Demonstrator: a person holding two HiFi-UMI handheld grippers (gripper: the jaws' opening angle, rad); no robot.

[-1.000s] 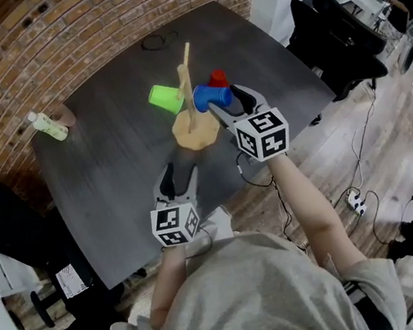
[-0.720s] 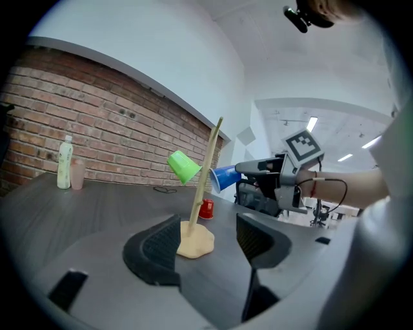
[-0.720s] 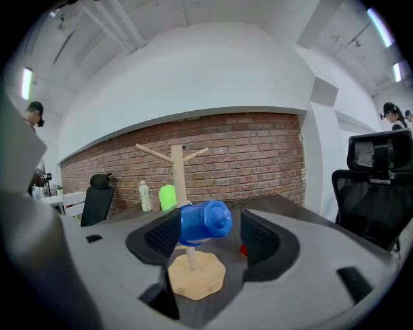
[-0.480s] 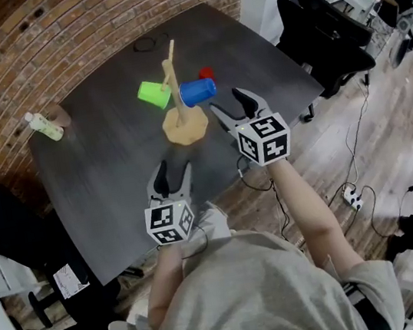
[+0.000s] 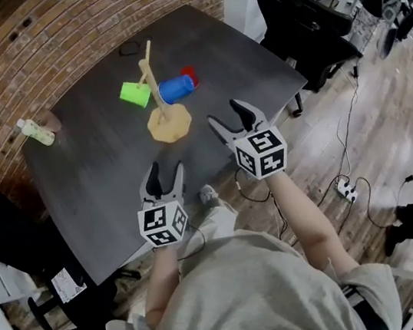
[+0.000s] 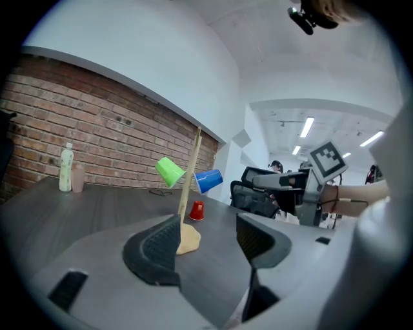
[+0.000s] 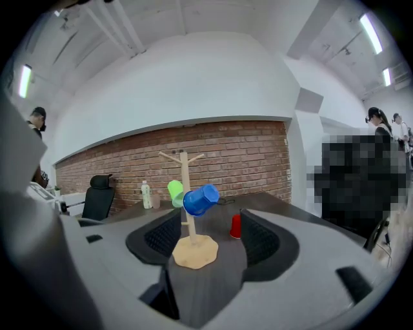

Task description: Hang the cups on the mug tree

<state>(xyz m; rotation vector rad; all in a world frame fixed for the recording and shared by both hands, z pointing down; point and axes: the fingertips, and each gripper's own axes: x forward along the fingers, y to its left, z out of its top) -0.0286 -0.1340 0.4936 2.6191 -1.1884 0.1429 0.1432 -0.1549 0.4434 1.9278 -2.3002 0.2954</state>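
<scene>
Red cup (image 5: 189,74) stands on table (image 5: 100,177), axis vertical, beyond mug tree (image 5: 158,98), right of its post. Green cup (image 5: 135,94) and blue cup (image 5: 176,89) hang on pegs. Right gripper (image 5: 226,114) nearer red cup than left gripper (image 5: 165,171). Both jaws wide, empty.

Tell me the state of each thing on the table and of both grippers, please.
mug tree, upright on the table.
green cup, hung on the tree.
blue cup, hung on the tree.
red cup, standing on the table beside the tree, not hung.
bottle, upright near the table's edge.
left gripper, open, empty.
right gripper, open, empty.
</scene>
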